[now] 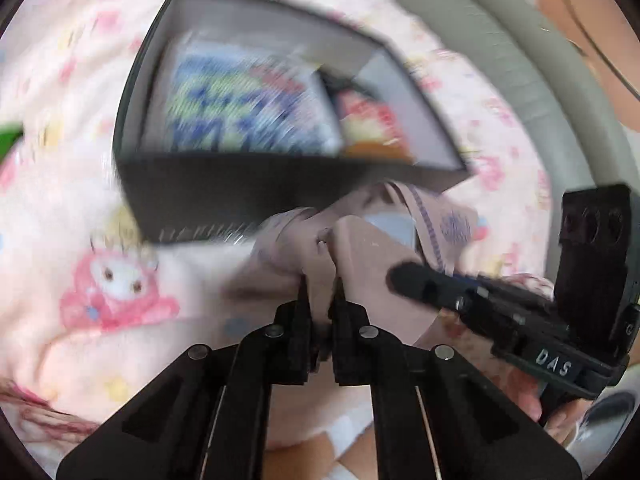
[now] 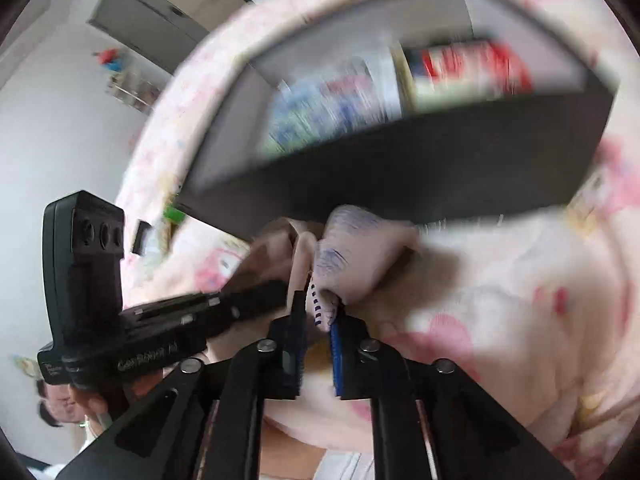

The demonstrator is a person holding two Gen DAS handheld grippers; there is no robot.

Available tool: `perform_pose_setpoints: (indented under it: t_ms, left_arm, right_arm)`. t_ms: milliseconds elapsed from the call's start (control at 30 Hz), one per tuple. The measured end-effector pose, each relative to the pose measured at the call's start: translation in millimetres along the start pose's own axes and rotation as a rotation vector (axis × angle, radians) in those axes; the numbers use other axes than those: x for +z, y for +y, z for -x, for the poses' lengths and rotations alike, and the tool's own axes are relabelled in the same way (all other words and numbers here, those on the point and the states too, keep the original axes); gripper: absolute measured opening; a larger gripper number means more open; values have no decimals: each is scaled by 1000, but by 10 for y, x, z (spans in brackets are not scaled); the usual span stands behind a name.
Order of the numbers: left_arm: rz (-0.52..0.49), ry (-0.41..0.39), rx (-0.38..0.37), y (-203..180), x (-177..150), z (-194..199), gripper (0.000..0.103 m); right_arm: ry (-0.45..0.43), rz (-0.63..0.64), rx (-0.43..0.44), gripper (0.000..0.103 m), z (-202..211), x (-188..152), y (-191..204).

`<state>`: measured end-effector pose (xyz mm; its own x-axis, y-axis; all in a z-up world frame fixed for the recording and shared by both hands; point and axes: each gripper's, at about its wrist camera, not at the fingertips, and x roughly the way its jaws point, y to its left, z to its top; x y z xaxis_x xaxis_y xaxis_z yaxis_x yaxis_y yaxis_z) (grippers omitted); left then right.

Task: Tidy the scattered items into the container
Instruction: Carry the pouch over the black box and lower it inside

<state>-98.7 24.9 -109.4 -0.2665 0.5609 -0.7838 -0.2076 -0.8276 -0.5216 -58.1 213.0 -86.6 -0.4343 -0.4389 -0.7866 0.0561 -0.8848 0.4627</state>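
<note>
- Soft beige cloth pouch with purple print (image 1: 320, 276), bunched just before the dark rectangular box (image 1: 248, 196) on the pink cartoon-print bed cover (image 1: 80, 184).
- Clamped by left gripper (image 1: 320, 300) and right gripper (image 2: 318, 308), fingers clenched on its fabric.
- Already boxed: colourful packets; pouch not yet in.

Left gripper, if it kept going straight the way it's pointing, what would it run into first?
Probably the near dark wall of the black box. The left gripper is shut on the pinkish pouch, and the box sits directly ahead, though blur makes depth uncertain.
</note>
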Motion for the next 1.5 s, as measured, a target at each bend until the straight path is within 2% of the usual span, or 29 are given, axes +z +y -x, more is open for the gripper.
perform_pose_setpoints:
  t_ms: [133,233,333,400,467,533,600,667,700,767,867,933,1000,1100,1200,1233,1300,1400,1433,1467,1500]
  left_arm:
    - [-109,-94,-16,-431,324,361,5]
    - [-171,-138,6,-688,668,418,6]
    - [-173,-151,13,-829,1027,276,6]
    - [-166,-153,30,-841,1231,116,6]
    - [-150,-113,65,-793,1411,-215,6]
    - [-136,-49,79,-721,1469,-518,7]
    - [-133,18,98,-646,1499,-777,14]
    - [-137,62,118,-583,1448,-927,22]
    - [-131,70,128,-552,1429,-960,23]
    - [-108,40,146,-499,1403,-929,23]
    - [-44,-74,138,-480,1371,-744,23]
    - [-40,-121,137,-520,1340,-680,23]
    - [-63,-146,175,-572,1336,-672,23]
    - [-47,-60,206,-509,1366,-865,23]
    - [11,6,198,-372,1336,-1054,23]
    - [23,44,180,-346,1318,-1130,23]
    - [23,111,90,-369,1255,-1223,23]
    - [41,38,11,-393,1245,-1072,23]
    - [52,-3,30,-374,1270,-1009,23]
    - [67,-42,79,-338,1313,-965,23]
    - [79,-53,121,-305,1350,-965,23]
  right_arm:
    - [-117,91,24,5,497,343,170]
    - [-169,141,37,5,704,671,174]
    - [-188,133,67,5,748,1008,28]
    - [-196,144,22,5,725,1163,-136]
    - [-158,137,-45,6,557,1285,-282]
    - [-85,58,-41,7,291,1398,-538]
    - [-11,-15,-58,7,84,1353,-783]
    - [18,-6,-115,7,-22,1295,-874]
    - [17,5,-145,7,-26,1294,-888]
    - [-21,16,-196,7,30,1328,-898]
    - [-103,5,-245,14,181,1342,-898]
    - [-165,15,-275,15,232,1391,-896]
    - [-204,30,-295,15,321,1393,-883]
    - [-187,26,-271,15,292,1388,-938]
    - [-104,20,-228,15,124,1375,-929]
    - [-74,24,-237,15,50,1369,-921]
    - [-57,44,-256,15,-17,1354,-893]
    - [-59,59,-283,15,-42,1342,-880]
    - [-61,60,-290,15,-41,1346,-884]
    - [-62,61,-301,15,-41,1347,-893]
    - [-62,64,-312,15,-46,1348,-898]
